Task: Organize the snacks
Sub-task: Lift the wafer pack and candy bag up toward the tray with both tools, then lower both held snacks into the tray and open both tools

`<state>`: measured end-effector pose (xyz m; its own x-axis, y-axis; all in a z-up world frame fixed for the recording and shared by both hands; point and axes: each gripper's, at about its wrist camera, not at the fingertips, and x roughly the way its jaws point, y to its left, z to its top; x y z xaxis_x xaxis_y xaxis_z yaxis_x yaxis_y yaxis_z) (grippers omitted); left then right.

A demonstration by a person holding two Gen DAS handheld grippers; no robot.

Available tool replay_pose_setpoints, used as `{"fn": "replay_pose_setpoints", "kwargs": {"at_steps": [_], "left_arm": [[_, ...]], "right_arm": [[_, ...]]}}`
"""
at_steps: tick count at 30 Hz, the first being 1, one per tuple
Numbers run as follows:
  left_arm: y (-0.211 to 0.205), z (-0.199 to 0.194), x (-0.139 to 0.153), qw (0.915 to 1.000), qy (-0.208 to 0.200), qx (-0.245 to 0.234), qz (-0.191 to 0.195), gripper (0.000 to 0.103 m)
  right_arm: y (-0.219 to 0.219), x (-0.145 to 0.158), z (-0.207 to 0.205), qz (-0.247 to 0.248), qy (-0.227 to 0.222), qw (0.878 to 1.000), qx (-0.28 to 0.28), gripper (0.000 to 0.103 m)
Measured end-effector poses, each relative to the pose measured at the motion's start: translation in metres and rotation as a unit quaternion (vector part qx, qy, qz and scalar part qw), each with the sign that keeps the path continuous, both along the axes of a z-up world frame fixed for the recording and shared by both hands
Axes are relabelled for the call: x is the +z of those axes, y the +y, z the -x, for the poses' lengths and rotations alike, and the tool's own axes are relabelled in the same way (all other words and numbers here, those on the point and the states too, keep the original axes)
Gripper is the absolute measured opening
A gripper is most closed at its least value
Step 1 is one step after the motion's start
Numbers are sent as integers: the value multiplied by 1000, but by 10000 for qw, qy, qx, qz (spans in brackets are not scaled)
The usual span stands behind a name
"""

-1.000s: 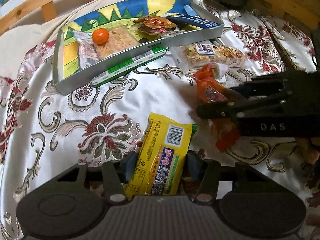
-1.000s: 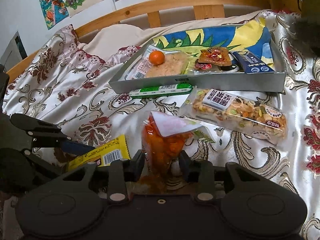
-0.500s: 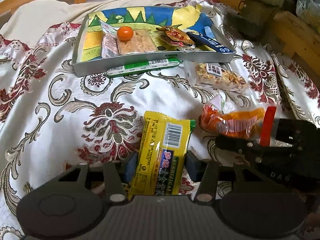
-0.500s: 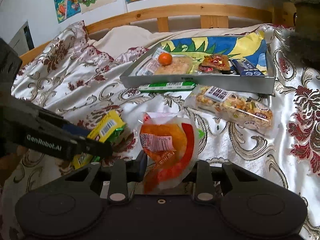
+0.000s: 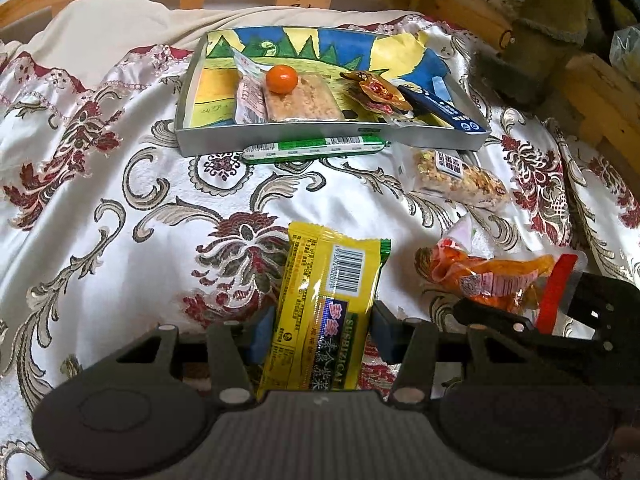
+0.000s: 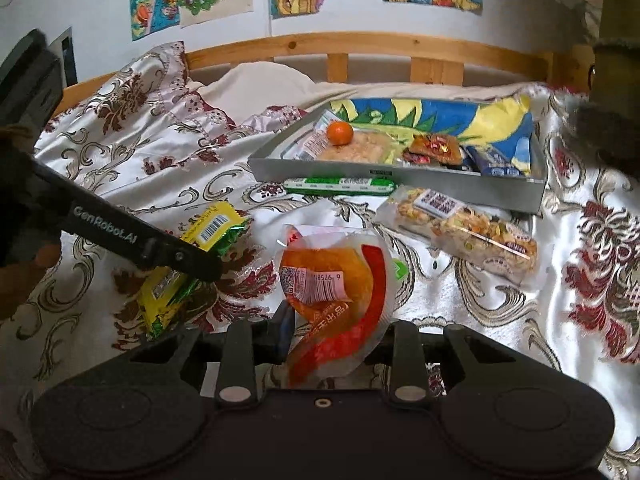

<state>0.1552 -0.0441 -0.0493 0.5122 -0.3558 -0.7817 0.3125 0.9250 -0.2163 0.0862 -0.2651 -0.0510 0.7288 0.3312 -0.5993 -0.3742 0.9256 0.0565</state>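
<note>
The left hand-held gripper (image 5: 316, 336) is clamped on a yellow snack packet (image 5: 326, 312) above the bed (image 5: 120, 208). The right hand-held gripper (image 6: 334, 330) grips an orange snack bag (image 6: 334, 292). The tray (image 5: 320, 138) lies beyond both.

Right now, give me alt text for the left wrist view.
The left tongs grip a yellow snack packet above a floral bedspread. Beyond, a grey tray holds an orange and snacks; the right tongs hold an orange packet.
</note>
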Motion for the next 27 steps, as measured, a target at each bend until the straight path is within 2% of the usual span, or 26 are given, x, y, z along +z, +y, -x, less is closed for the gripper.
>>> {"fn": "replay_pose_setpoints", "kwargs": {"at_steps": [5, 13, 21, 27], "left_arm": [[1, -7, 10, 9998, -131, 107, 80, 54], [-13, -40, 57, 9967, -738, 222, 236, 54], [-38, -101, 108, 9895, -1350, 288, 426, 55], [-61, -147, 120, 9871, -1519, 324, 395, 55]], "right_arm": [[-3, 7, -1, -61, -124, 9999, -76, 32], [-12, 42, -17, -71, -644, 9978, -170, 33], [-24, 89, -74, 142, -1256, 9918, -174, 33], [-37, 101, -136, 469, -1336, 9889, -455, 33]]}}
